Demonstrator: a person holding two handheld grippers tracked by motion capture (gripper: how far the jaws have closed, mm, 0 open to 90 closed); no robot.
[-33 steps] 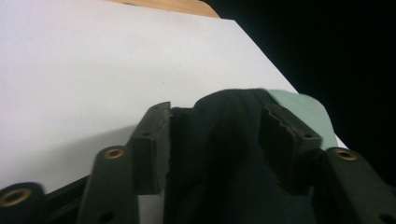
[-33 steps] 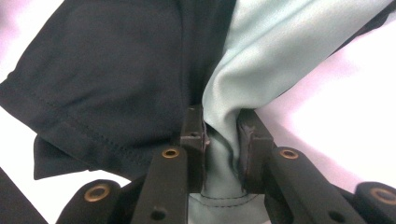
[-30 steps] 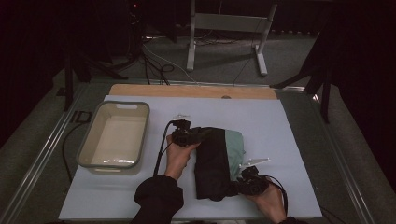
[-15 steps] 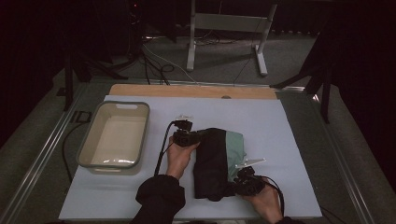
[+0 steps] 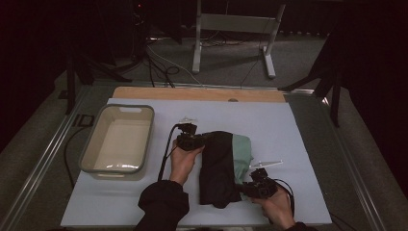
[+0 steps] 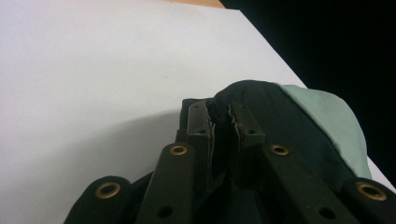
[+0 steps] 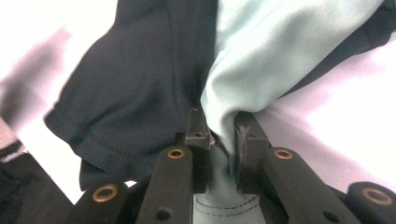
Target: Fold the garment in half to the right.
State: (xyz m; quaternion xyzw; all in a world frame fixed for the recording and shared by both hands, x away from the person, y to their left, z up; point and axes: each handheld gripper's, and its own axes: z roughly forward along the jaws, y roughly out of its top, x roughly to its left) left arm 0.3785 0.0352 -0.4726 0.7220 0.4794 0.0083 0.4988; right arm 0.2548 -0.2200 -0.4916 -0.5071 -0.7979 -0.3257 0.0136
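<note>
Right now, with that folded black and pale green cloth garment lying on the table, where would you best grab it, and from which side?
Probably at its edges, coming in low and level with the table. The black and pale green cloth garment lies flat and limp, so only a pinched fold gives purchase. The left gripper is shut on a black fold at the far end, the right gripper on pale green fabric at the near end.

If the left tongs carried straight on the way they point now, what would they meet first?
The left tongs are already shut on the black and green garment, so more of that bunched cloth comes first; beyond it, probably only bare table.
</note>
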